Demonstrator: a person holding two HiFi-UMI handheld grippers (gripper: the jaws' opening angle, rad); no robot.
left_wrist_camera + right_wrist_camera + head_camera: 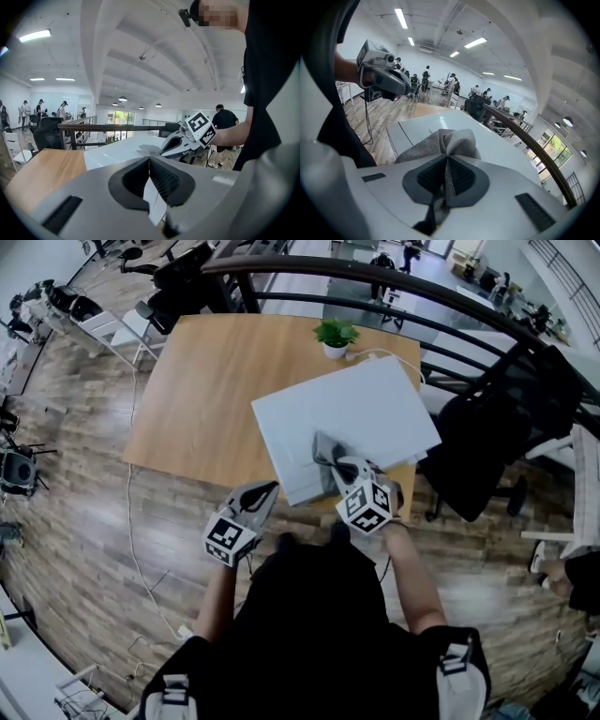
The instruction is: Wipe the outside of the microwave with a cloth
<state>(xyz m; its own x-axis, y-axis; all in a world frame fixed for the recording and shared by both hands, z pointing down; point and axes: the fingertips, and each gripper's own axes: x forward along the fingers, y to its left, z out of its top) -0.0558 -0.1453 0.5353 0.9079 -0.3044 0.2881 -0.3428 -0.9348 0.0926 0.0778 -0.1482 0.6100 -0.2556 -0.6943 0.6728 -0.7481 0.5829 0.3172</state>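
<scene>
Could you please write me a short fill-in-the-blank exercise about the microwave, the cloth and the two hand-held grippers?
The right hand-held gripper clamps a cloth whose colour is ____.
The cloth lies on the ____ of the white microwave.
The left hand-held gripper, shut, holds ____.
Missing words: grey; top; nothing.

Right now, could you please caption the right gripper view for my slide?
Right gripper clamps a grey cloth on the white microwave top; the left gripper hovers nearby.
</scene>
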